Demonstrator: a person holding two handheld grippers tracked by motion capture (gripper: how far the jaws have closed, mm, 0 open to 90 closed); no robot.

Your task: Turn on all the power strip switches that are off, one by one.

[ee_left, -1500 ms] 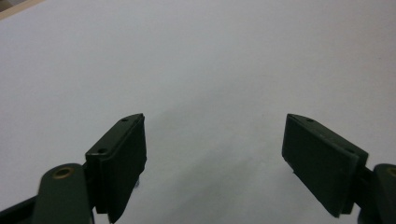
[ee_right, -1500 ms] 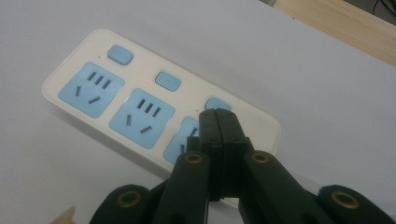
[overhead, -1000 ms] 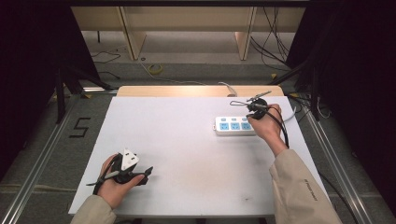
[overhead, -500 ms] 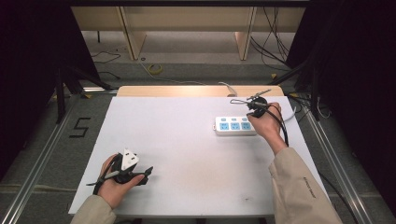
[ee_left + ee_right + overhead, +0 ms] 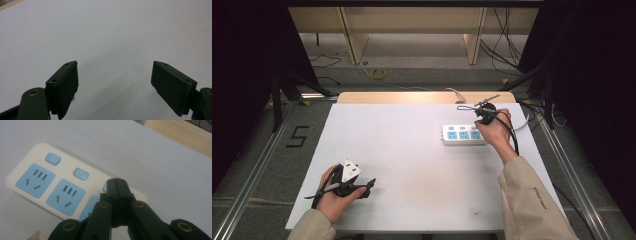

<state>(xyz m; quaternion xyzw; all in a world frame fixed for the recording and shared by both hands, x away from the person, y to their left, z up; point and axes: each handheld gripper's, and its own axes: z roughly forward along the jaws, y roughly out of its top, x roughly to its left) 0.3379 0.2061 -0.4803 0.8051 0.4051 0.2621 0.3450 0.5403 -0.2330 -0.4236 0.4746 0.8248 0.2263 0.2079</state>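
While your right hand [image 5: 496, 134] rests over the near right end of the power strip [image 5: 462, 135], your right gripper [image 5: 117, 185] has its two jaws pressed fully together, with nothing between them. In the right gripper view the closed tips sit directly over the third blue switch button of the strip, at the end closest to your hand; whether they touch the button, I cannot tell. A small red light [image 5: 68, 175] shows on the strip between the first two buttons [image 5: 52, 158].

You find the power strip on the right half of the white table [image 5: 412, 150], toward the far side. Its long axis runs left to right across the table, almost parallel to the far edge. Its face with the three blue sockets [image 5: 35, 180] is turned upward, and the row of switch buttons lies along the far long side. A white cable [image 5: 523, 125] leaves the right end of the strip, beyond your hand.

Your left gripper [image 5: 364, 187] is near the front left corner of the table, well apart from the strip, held low in your left hand [image 5: 337, 197]. In the left gripper view its jaws stand wide apart and hold nothing, with bare table surface between them. The grey plate [image 5: 350, 171] on top of it faces upward.
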